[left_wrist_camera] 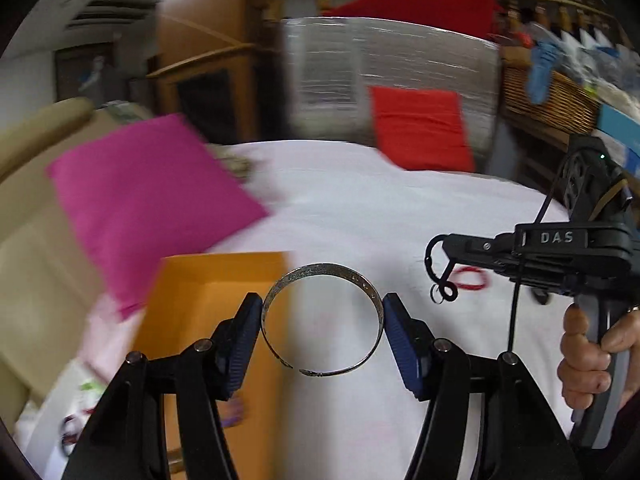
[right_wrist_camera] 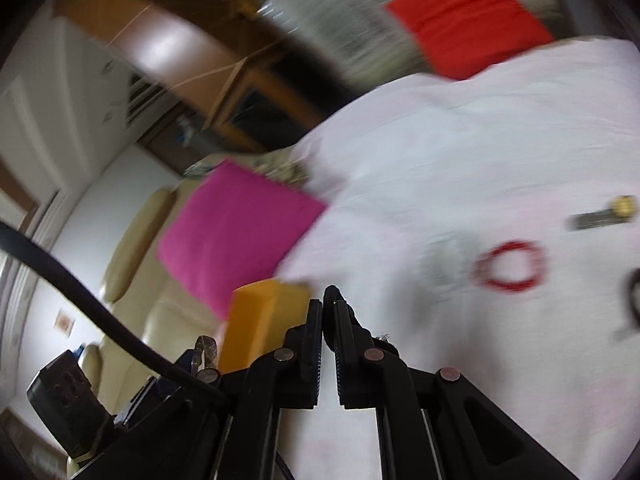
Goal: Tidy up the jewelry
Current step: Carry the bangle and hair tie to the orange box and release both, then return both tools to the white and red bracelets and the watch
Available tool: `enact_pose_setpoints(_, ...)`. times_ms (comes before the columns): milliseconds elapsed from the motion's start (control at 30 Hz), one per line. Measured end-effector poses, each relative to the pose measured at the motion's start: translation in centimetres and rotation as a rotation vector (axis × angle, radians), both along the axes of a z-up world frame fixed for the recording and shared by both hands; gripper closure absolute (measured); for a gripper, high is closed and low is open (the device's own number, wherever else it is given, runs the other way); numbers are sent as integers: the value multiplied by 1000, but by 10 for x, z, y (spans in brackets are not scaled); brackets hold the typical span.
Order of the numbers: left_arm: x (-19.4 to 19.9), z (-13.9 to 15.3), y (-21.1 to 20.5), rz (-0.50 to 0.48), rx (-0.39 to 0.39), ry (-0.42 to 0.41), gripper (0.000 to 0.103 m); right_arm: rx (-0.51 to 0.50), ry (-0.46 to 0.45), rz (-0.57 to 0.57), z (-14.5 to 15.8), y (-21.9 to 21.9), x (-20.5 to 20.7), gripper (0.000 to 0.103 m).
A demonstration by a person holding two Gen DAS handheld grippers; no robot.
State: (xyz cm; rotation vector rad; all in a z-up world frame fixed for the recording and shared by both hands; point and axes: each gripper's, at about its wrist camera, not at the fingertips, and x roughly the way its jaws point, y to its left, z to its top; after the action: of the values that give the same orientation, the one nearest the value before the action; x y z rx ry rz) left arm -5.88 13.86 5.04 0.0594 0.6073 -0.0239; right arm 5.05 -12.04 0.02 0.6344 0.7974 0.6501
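A silver bangle (left_wrist_camera: 320, 270) is pinched across its width between the blue pads (left_wrist_camera: 244, 332) of my left gripper (left_wrist_camera: 323, 298), lifted above the white cloth (left_wrist_camera: 360, 208) by the edge of an orange sheet (left_wrist_camera: 216, 320). In the right wrist view the bangle (right_wrist_camera: 206, 348) shows at lower left. My right gripper (left_wrist_camera: 450, 242) (right_wrist_camera: 329, 302) is shut on a thin black looped piece (left_wrist_camera: 438, 276), whose top pokes out between the tips (right_wrist_camera: 330, 292). A red beaded bracelet (left_wrist_camera: 472, 279) (right_wrist_camera: 510, 266) lies on the cloth beyond it.
A pink sheet (left_wrist_camera: 152, 200) (right_wrist_camera: 240, 232) and a red sheet (left_wrist_camera: 420, 128) (right_wrist_camera: 468, 16) lie at the cloth's left and far edges. A gold-tipped piece (right_wrist_camera: 604, 214) and a dark item (right_wrist_camera: 634, 292) lie at the right. A person's hand (left_wrist_camera: 592, 360) holds the right gripper's handle. Both views are motion-blurred.
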Motion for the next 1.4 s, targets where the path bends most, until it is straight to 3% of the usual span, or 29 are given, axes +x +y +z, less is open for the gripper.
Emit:
enact_pose_setpoints(100, -12, 1, 39, 101, 36, 8, 40, -6, -22, 81, 14, 54, 0, 96)
enact_pose_setpoints(200, -22, -6, 72, 166, 21, 30, 40, -24, -40, 145, 25, 110, 4, 96)
enact_pose_setpoints(333, -21, -21, 95, 209, 26, 74, 40, -41, -4, 189, 24, 163, 17, 96)
enact_pose_setpoints(467, -9, -33, 106, 224, 38, 114, 40, -126, 17, 206, 16, 202, 31, 96)
enact_pose_setpoints(800, 26, -66, 101, 211, 91, 190, 40, -291, 97, 233, -25, 228, 58, 96)
enact_pose_setpoints(1400, 54, -90, 103, 263, 169, 267, 39, -272, 150, 206, -38, 219, 72, 94)
